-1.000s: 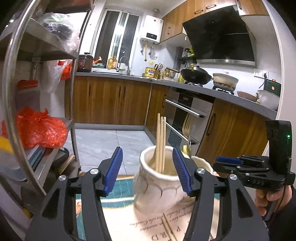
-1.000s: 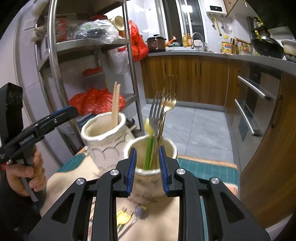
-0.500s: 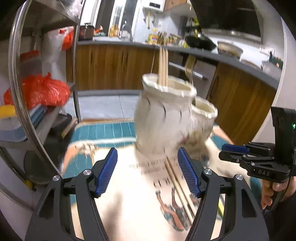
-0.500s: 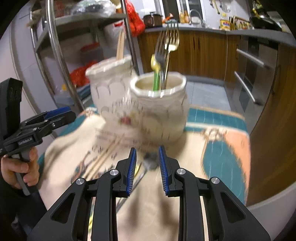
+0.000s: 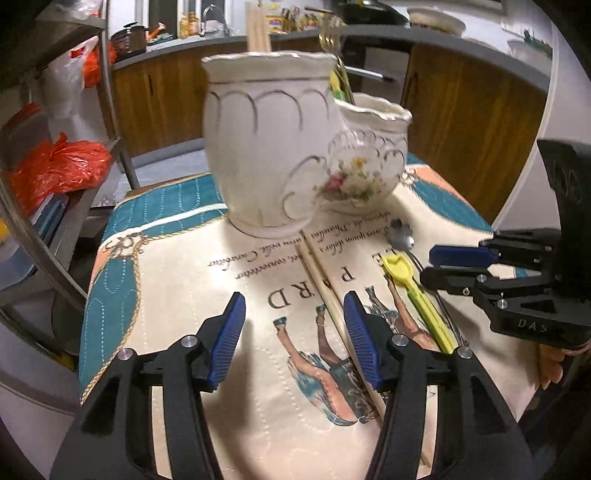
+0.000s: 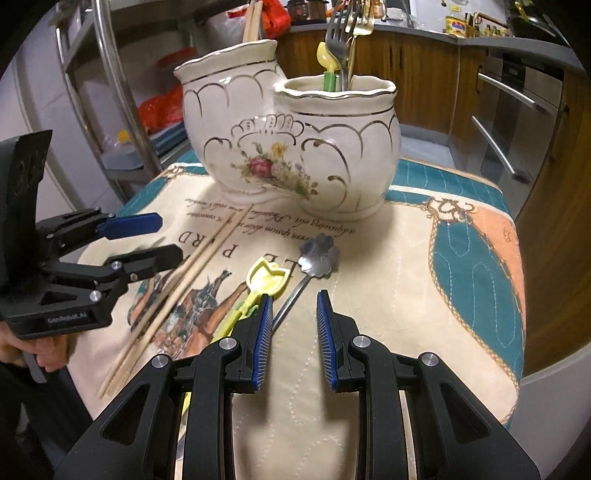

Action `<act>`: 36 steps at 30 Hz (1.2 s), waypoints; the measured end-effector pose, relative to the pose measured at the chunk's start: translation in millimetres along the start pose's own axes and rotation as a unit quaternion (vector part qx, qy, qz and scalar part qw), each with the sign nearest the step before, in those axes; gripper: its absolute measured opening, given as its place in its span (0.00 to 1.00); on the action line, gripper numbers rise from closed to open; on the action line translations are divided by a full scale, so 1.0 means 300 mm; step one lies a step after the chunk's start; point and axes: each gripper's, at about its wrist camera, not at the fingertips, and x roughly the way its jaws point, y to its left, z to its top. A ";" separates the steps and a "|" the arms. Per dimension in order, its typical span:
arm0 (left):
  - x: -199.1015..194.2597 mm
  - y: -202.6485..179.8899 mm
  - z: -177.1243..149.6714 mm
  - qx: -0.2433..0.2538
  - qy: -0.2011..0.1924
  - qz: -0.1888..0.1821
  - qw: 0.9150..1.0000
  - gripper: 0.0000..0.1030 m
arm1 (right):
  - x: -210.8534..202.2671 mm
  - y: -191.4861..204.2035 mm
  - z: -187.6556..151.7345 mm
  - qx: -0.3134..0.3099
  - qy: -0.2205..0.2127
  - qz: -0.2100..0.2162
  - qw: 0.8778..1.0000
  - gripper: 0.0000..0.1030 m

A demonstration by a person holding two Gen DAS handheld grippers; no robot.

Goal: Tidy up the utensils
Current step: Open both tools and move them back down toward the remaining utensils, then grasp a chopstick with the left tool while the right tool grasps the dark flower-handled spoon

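Note:
A white double ceramic holder [image 6: 288,147] stands at the far side of the printed cloth; it also shows in the left wrist view [image 5: 280,147]. Its left pot holds chopsticks [image 6: 251,18], its right pot forks [image 6: 343,22] and a yellow-green utensil [image 6: 327,62]. On the cloth lie a chopstick pair [image 6: 177,291] [image 5: 325,291], a yellow-green spoon [image 6: 258,288] [image 5: 413,288] and a flower-shaped metal spoon [image 6: 317,254] [image 5: 400,232]. My left gripper [image 5: 293,332] is open and empty over the chopsticks. My right gripper [image 6: 294,332] is open and empty, just above the metal spoon's handle.
The cloth [image 6: 424,277] covers a small table with its edge close on the right. A steel shelf rack [image 5: 48,184] with red bags stands to the left. Wooden kitchen cabinets [image 6: 424,74] and an oven are behind, across a tiled floor.
Both grippers have drawn back from the holder's rims and dropped lower over the cloth. The right gripper's jaws have opened wider. The loose utensils have come into view.

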 end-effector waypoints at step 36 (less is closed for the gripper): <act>0.057 0.145 0.102 0.057 0.250 -0.065 0.964 0.06 | 0.048 -0.041 0.092 -0.110 0.286 0.002 0.952 0.09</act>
